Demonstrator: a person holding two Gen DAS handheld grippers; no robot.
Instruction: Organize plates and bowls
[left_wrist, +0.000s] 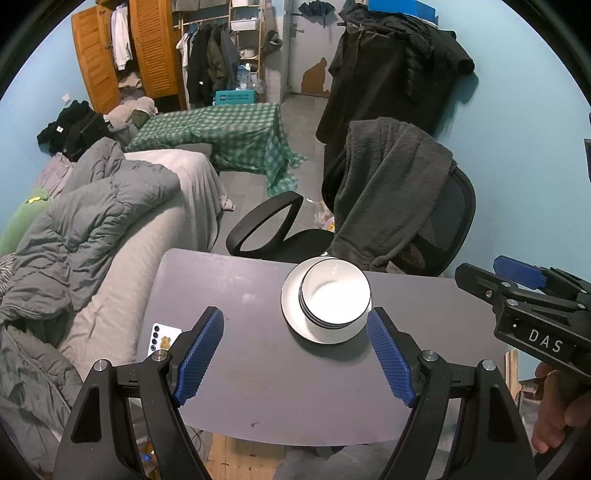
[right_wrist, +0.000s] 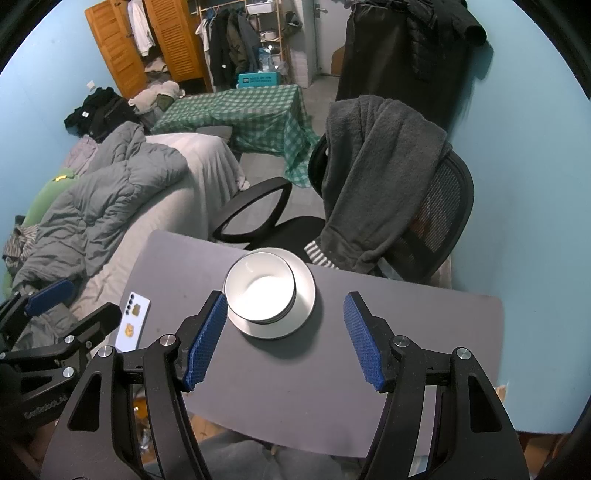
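Observation:
A stack of white bowls (left_wrist: 335, 295) with dark rims sits on a white plate (left_wrist: 291, 314) near the far edge of the grey table (left_wrist: 266, 376). The stack (right_wrist: 260, 288) and plate (right_wrist: 304, 299) also show in the right wrist view. My left gripper (left_wrist: 295, 354) is open and empty, just short of the stack and to its left. My right gripper (right_wrist: 284, 336) is open and empty, hovering just in front of the plate. Each gripper shows at the edge of the other's view, the right gripper (left_wrist: 517, 288) and the left gripper (right_wrist: 66, 306).
A white phone (right_wrist: 132, 321) lies at the table's left edge. A black office chair (left_wrist: 406, 229) draped with a grey robe stands just behind the table. A bed with grey quilts (left_wrist: 92, 221) lies to the left. A blue wall is on the right.

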